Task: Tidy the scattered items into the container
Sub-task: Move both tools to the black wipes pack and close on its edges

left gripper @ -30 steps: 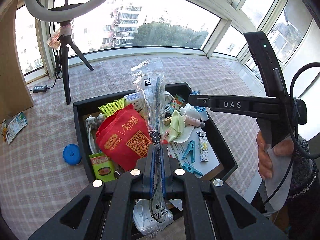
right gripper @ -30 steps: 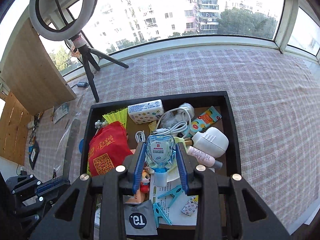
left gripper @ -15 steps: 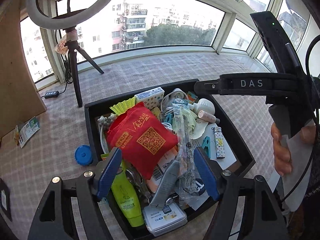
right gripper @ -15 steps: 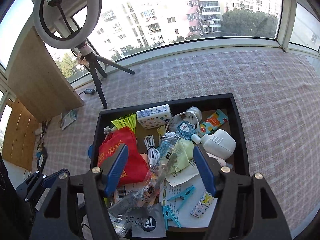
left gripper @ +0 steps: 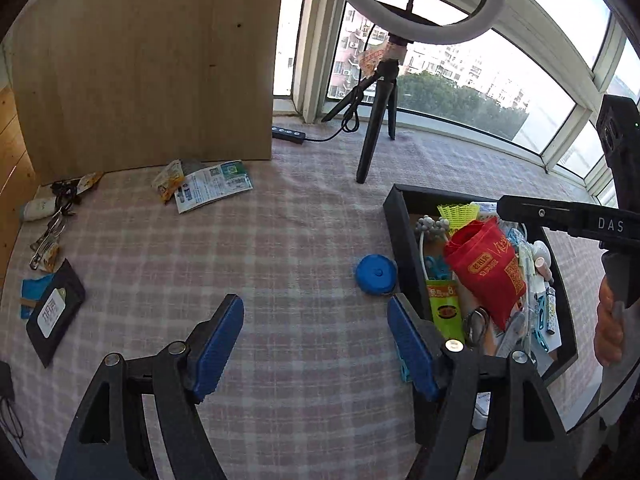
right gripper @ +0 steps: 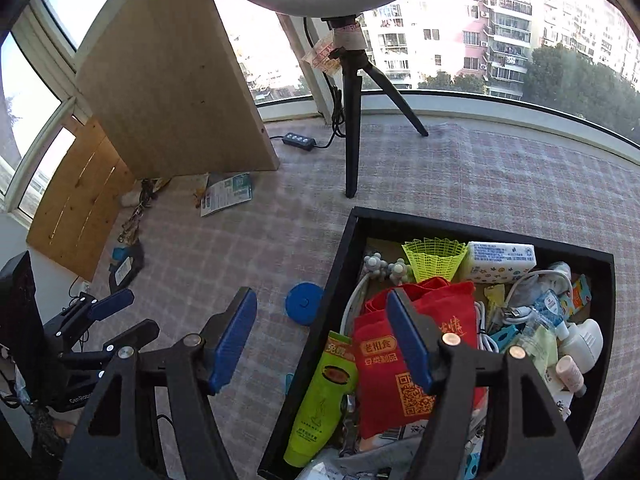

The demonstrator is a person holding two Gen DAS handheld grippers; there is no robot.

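Observation:
The black tray [left gripper: 401,236] holds many items, among them a red bag [left gripper: 486,270], and also shows in the right wrist view [right gripper: 340,264]. A blue round disc [left gripper: 376,274] lies on the checked cloth just left of the tray; it also shows in the right wrist view [right gripper: 304,302]. My left gripper [left gripper: 316,344] is open and empty above the cloth, left of the tray. My right gripper [right gripper: 322,340] is open and empty over the tray's left edge. A leaflet [left gripper: 214,186], a snack packet [left gripper: 168,176], keys [left gripper: 50,232] and a black card holder [left gripper: 54,316] lie scattered at the left.
A ring light on a black tripod [left gripper: 376,128] stands behind the tray, with a power strip [left gripper: 288,135] and cable beside it. A wooden board [left gripper: 140,64] leans at the back left. Windows run along the far edge.
Both grippers have swung left, away from over the tray, toward the cloth and the scattered items. The clear packet released by the left gripper half a second ago now lies in the tray.

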